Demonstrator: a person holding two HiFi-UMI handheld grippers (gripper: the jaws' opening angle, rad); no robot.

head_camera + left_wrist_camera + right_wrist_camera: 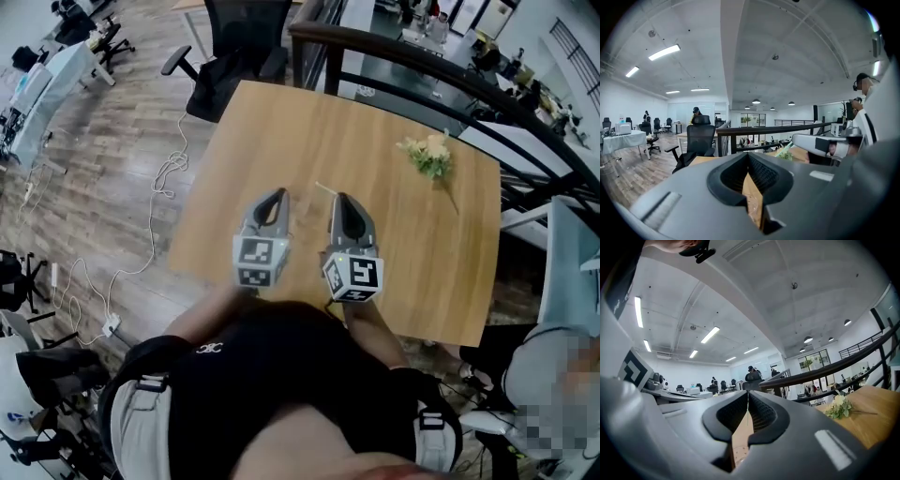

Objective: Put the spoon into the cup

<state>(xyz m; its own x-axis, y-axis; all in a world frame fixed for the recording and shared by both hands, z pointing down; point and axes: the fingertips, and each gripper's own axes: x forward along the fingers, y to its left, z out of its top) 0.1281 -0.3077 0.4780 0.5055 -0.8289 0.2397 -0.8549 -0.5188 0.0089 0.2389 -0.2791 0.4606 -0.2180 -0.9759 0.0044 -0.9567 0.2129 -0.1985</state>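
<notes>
I see neither a spoon that I can be sure of nor a cup in any view. Both grippers hover side by side over the near part of the wooden table. My left gripper has its jaws closed together with nothing between them. My right gripper is shut too. A thin pale stick shows just at its tip. I cannot tell what the stick is, or whether it is held or lies on the table. In the left gripper view the right gripper shows at the right.
A small sprig of pale flowers lies on the far right of the table. A black office chair stands behind the table, and a dark railing runs past its far right side. Cables lie on the floor at the left.
</notes>
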